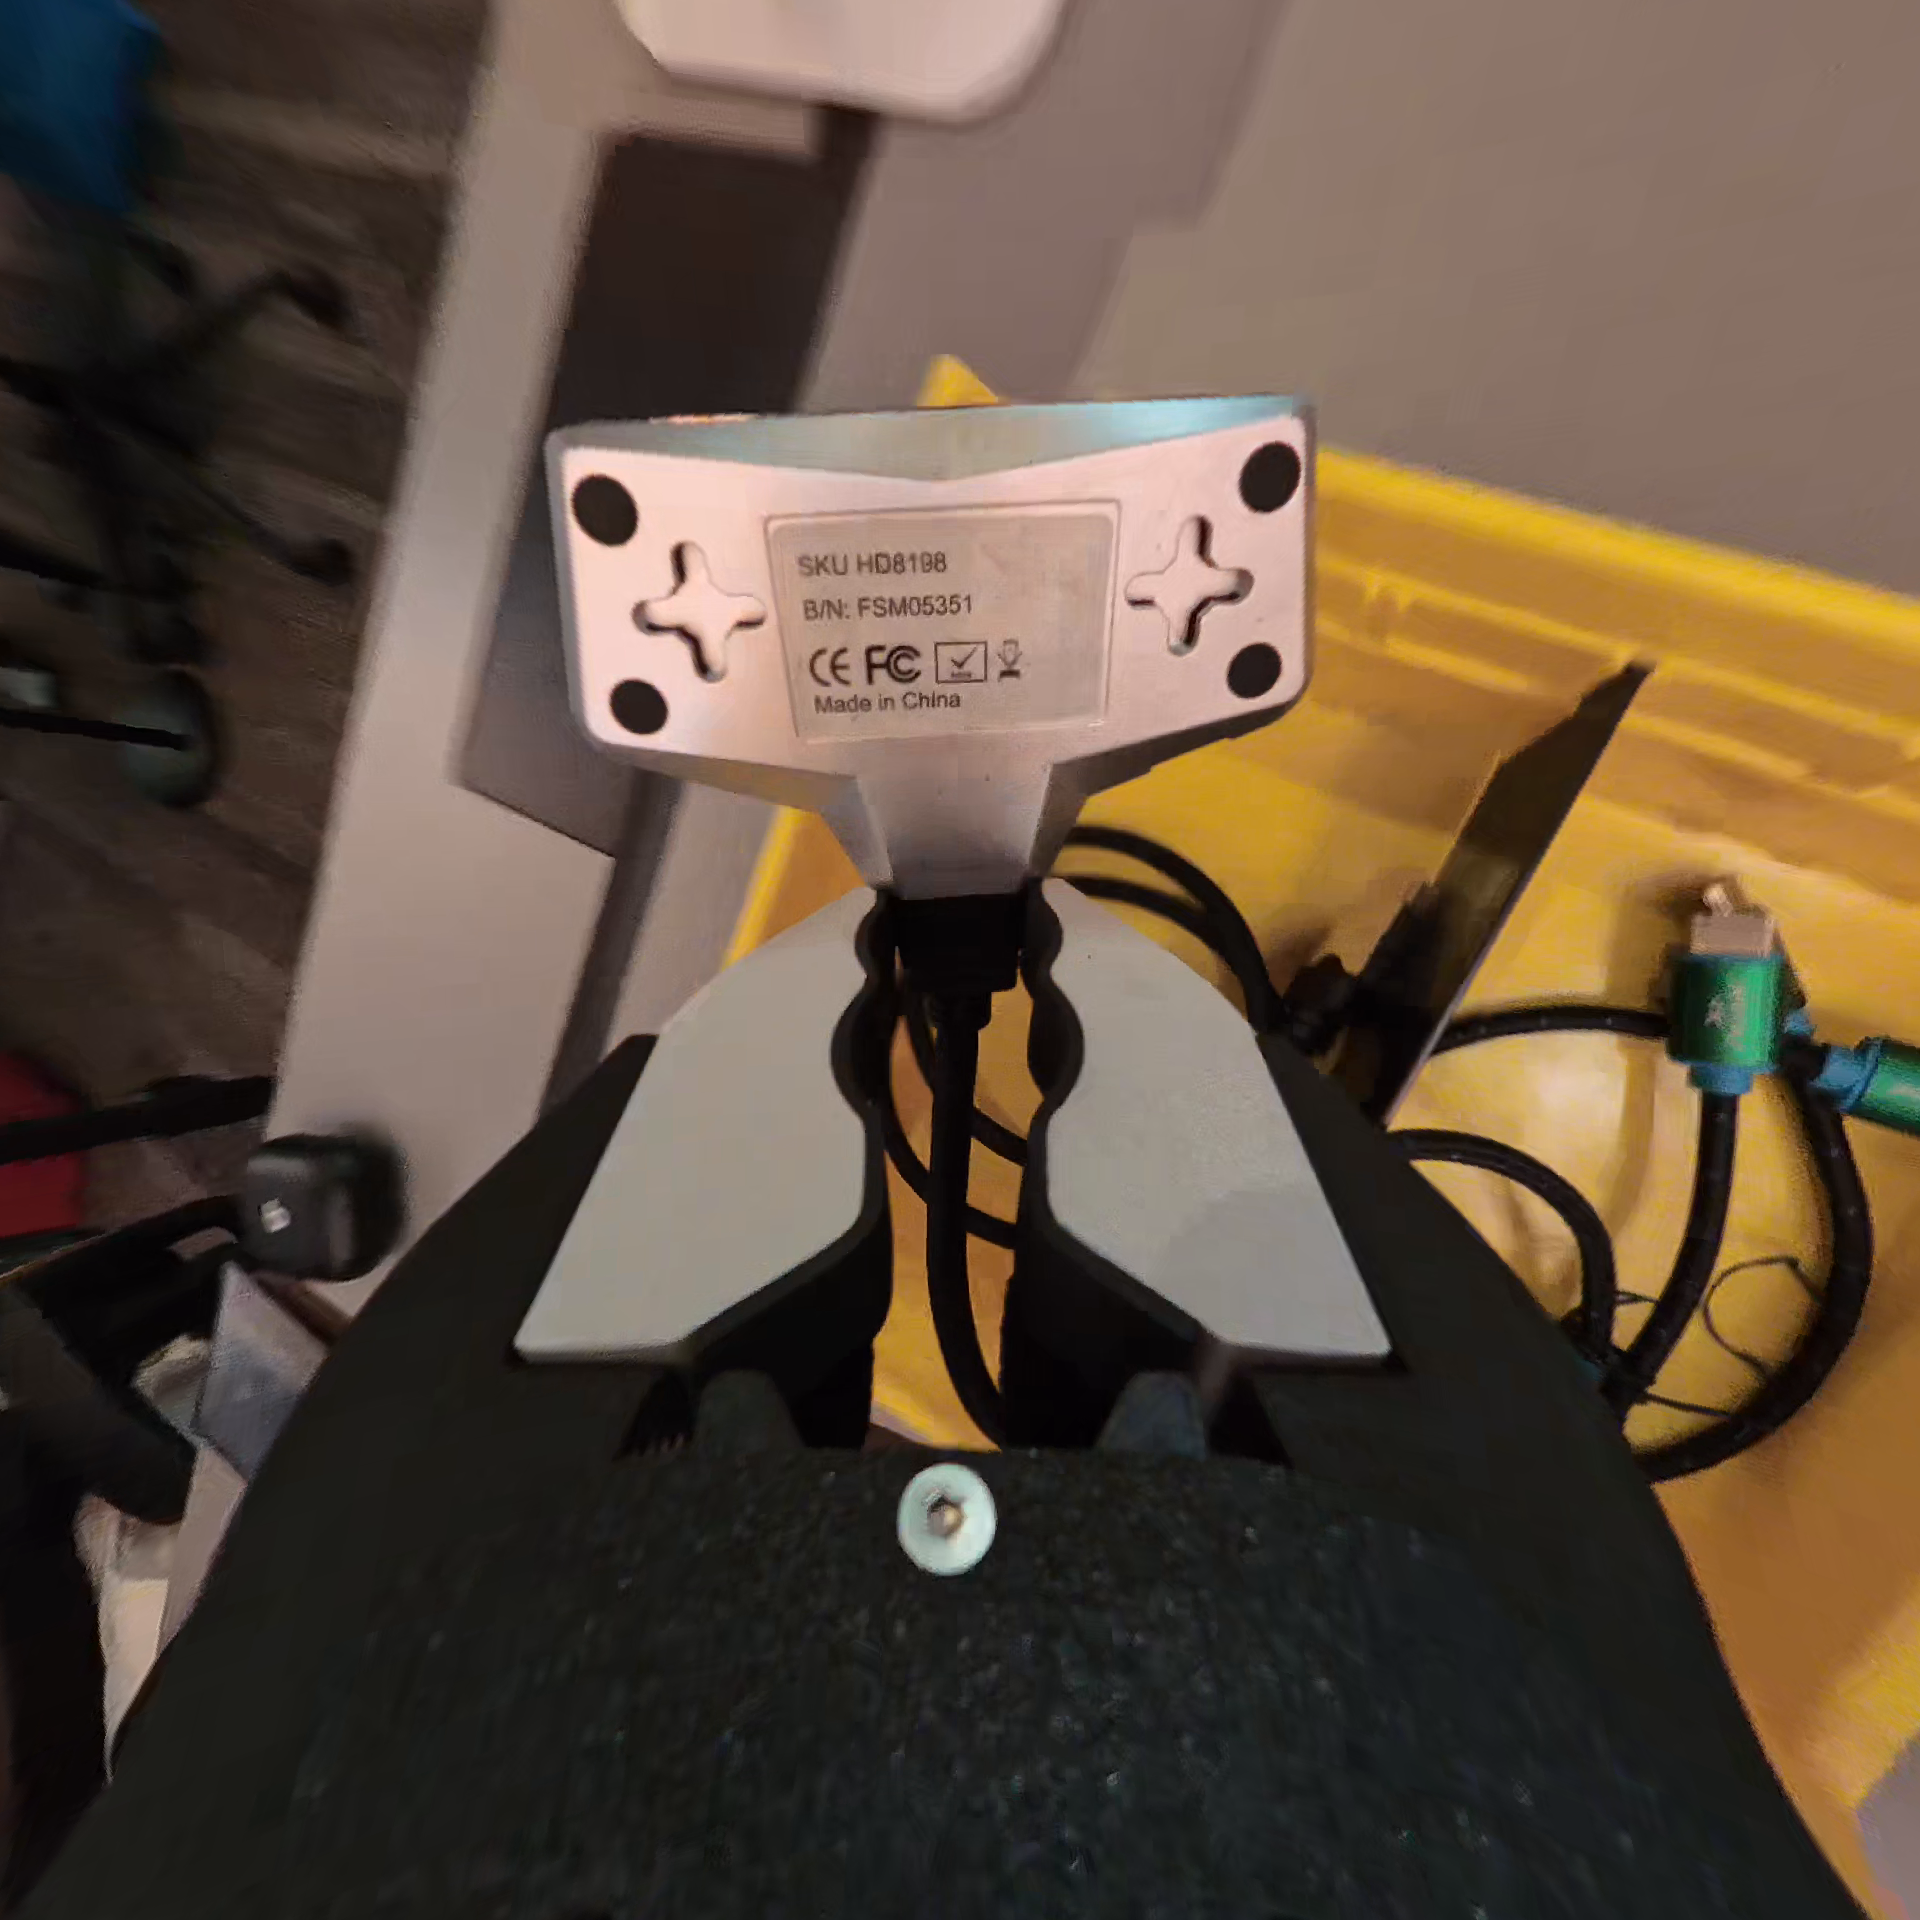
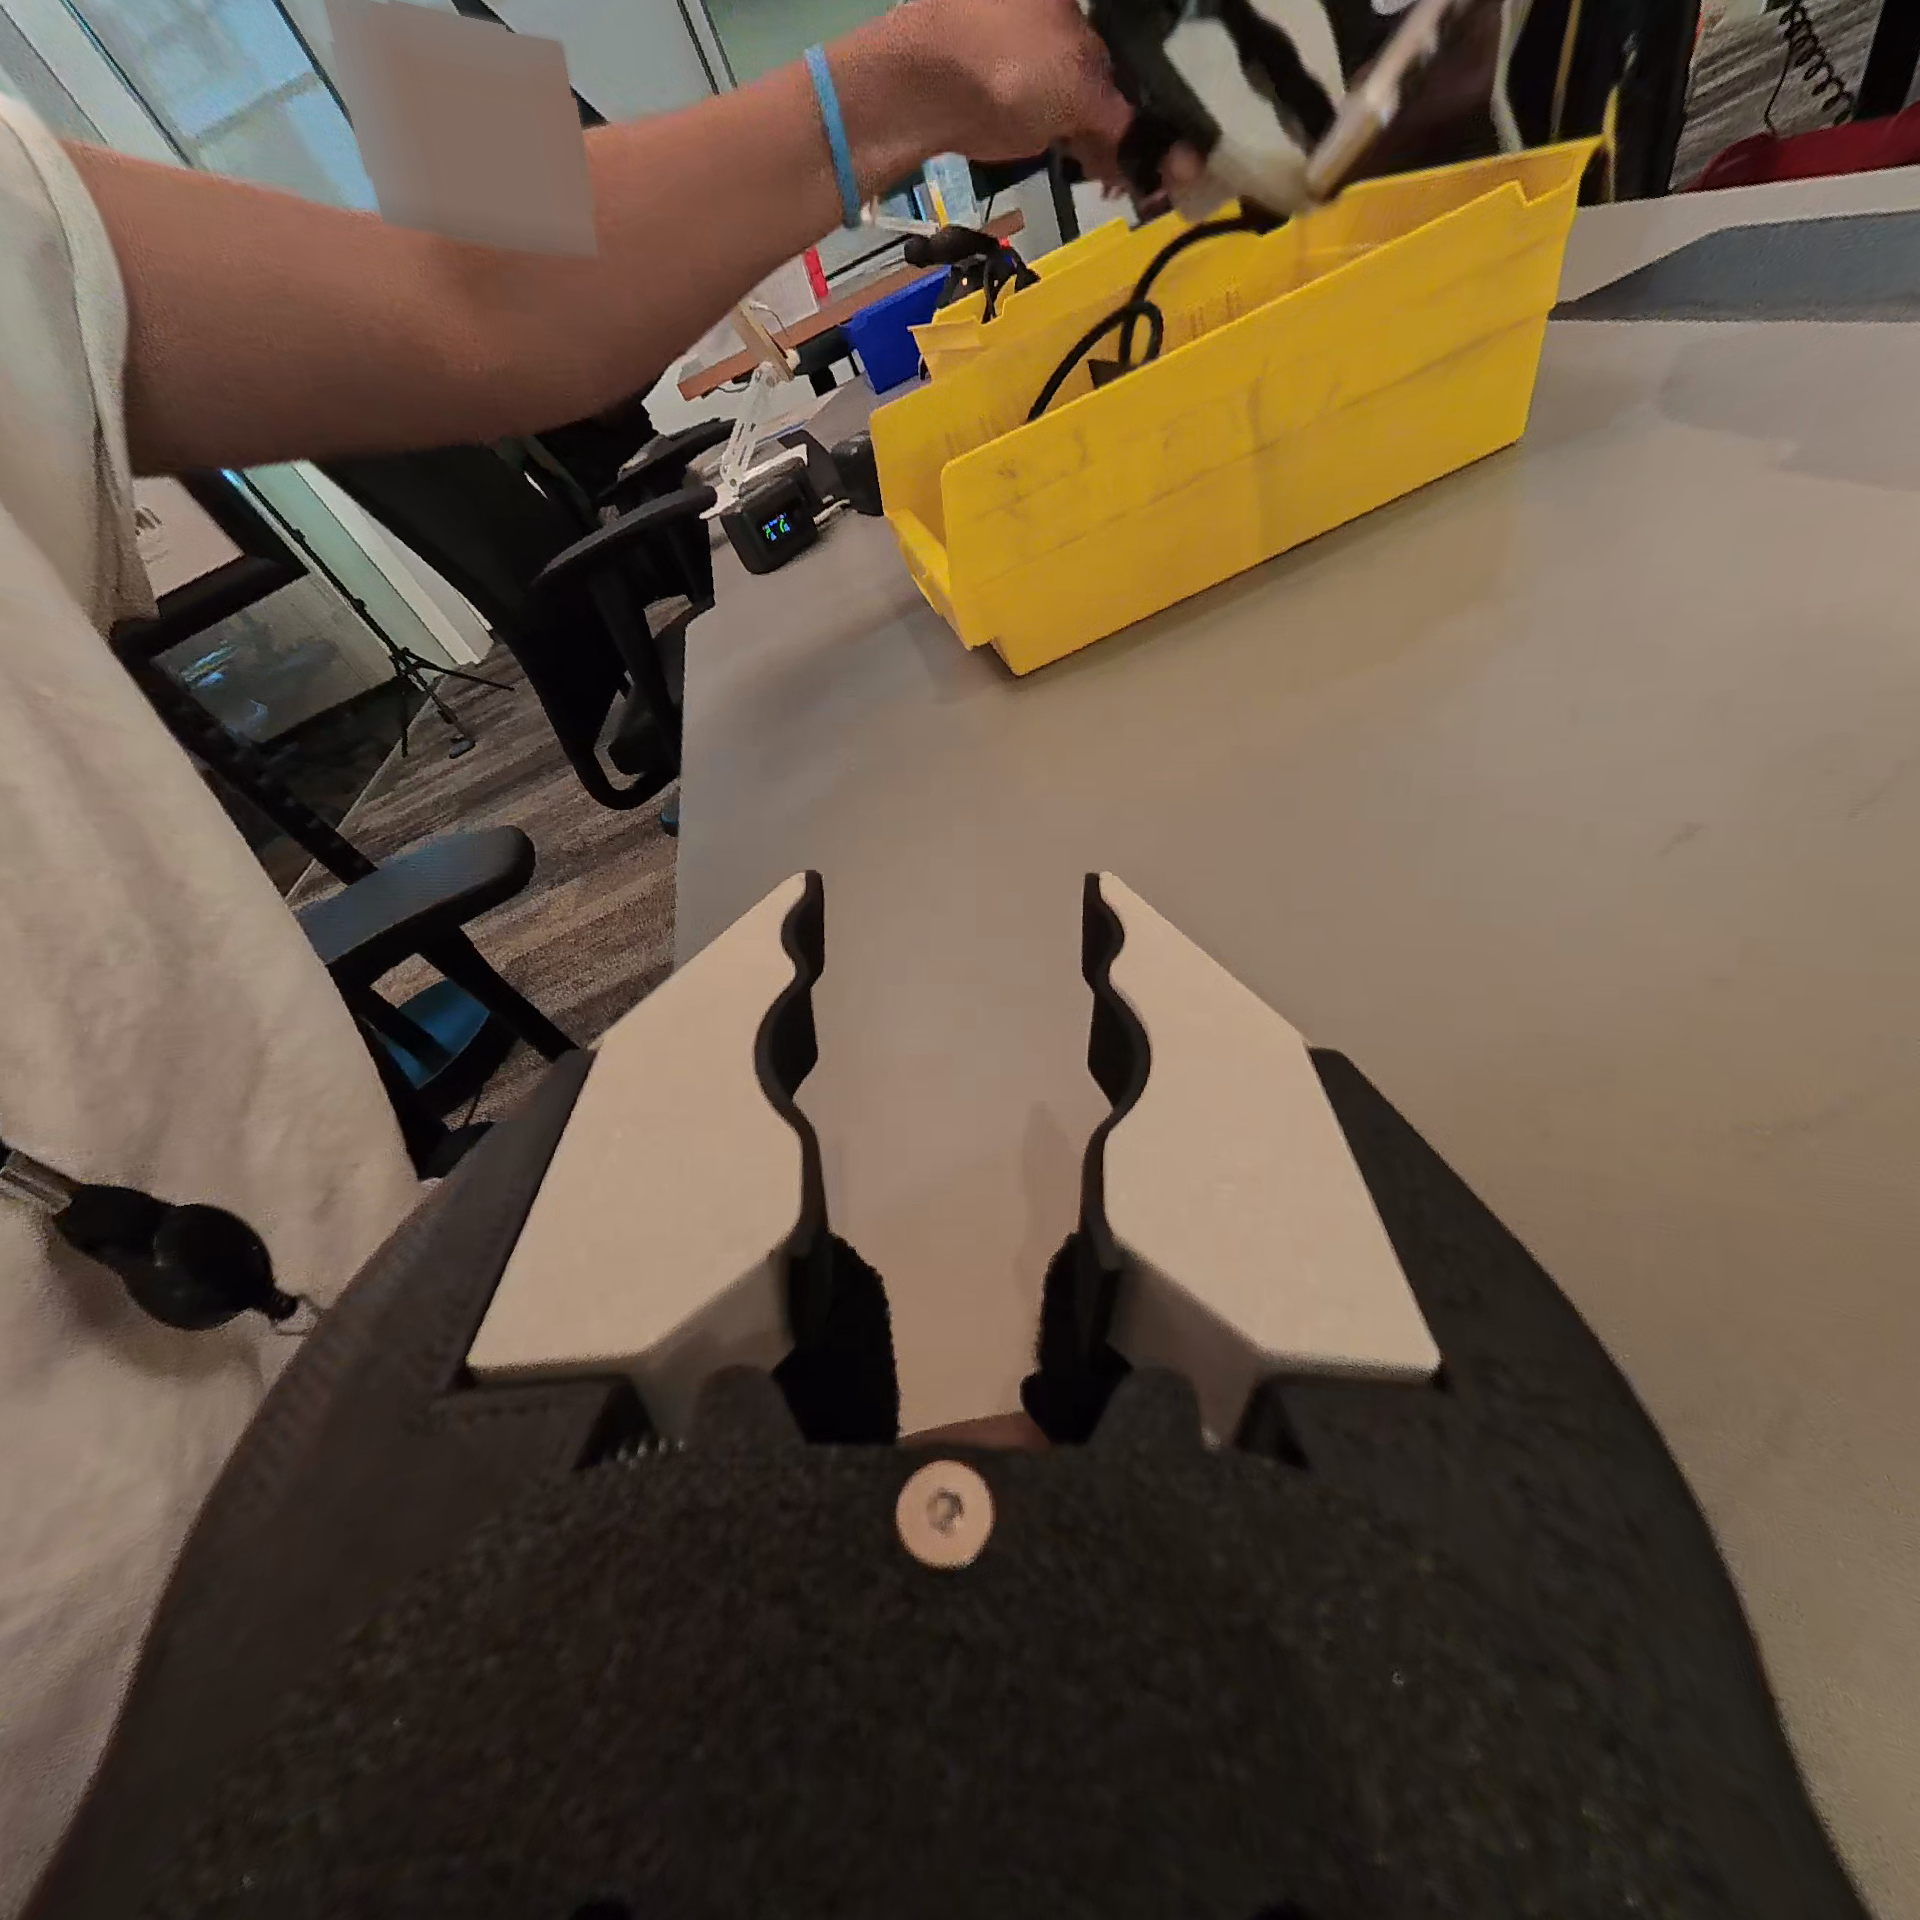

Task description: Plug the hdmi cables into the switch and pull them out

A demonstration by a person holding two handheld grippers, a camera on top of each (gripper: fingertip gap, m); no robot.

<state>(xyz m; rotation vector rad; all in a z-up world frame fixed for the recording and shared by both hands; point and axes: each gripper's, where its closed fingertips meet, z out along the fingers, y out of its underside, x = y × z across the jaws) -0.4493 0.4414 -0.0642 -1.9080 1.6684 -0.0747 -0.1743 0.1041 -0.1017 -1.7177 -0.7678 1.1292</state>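
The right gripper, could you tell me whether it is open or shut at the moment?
Open. The right gripper has its two fingers well apart with only bare grey table showing between them; nothing is held.

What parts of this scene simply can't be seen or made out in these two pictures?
- Switch ports, left wrist view: only its labelled underside faces the camera.
- What the left claw pinches: looks like the black plug at the switch's stem, mostly hidden by the fingers.
- Yellow bin contents, right wrist view: walls hide all but a black cable loop.
- The switch there: blurred, cut off at the top edge.
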